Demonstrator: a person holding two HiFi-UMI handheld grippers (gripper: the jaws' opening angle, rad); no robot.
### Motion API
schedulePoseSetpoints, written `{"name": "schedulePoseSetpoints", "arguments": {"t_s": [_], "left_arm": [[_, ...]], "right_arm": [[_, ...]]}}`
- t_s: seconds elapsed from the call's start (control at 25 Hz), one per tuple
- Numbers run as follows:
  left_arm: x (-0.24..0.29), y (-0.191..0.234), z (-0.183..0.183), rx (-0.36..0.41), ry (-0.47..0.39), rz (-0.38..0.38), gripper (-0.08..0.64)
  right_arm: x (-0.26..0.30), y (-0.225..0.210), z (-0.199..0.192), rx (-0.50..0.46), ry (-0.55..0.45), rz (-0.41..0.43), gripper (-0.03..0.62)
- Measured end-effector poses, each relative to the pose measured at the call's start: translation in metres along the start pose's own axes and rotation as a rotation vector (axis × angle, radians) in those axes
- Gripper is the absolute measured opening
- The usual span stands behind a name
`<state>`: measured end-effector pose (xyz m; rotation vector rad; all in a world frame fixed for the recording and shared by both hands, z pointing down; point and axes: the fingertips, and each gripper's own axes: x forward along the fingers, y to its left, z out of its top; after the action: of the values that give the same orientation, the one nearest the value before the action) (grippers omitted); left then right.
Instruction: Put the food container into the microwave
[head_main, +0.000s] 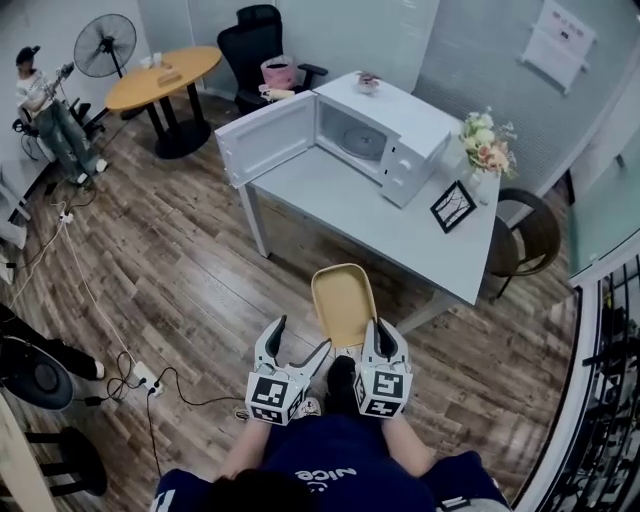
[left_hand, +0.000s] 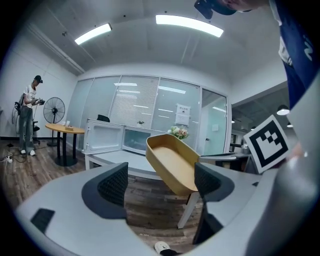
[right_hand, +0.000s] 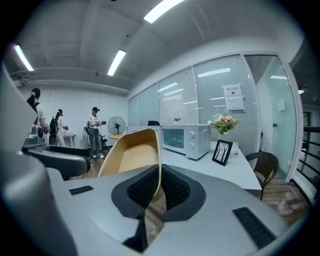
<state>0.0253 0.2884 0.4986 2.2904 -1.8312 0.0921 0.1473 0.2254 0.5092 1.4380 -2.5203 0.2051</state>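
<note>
Right gripper (right_hand: 159, 187), jaws nearly together, pinches the food container (right_hand: 131, 152) by its thin wall; left gripper (left_hand: 160, 181) gapes empty, the container ahead of its jaws. Seemingly light, stiff, slippery, it suits a rim grip

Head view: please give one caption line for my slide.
The right claw grips the yellow food container by its rim, left claw open, facing the open microwave on the white table.

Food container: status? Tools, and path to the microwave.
Right tool shut on food container rim; left tool open, not gripping. Container airborne, short of the table. Microwave door open, path clear.
</note>
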Motion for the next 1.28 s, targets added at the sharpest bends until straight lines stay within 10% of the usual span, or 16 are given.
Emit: {"name": "schedulePoseSetpoints", "arguments": {"t_s": [1.28], "left_arm": [[0.285, 0.053, 0.042, -0.053, 0.049, 0.153, 0.413]], "right_arm": [[0.26, -0.138, 0.052, -0.049, 0.051, 0.235, 0.028]]}}
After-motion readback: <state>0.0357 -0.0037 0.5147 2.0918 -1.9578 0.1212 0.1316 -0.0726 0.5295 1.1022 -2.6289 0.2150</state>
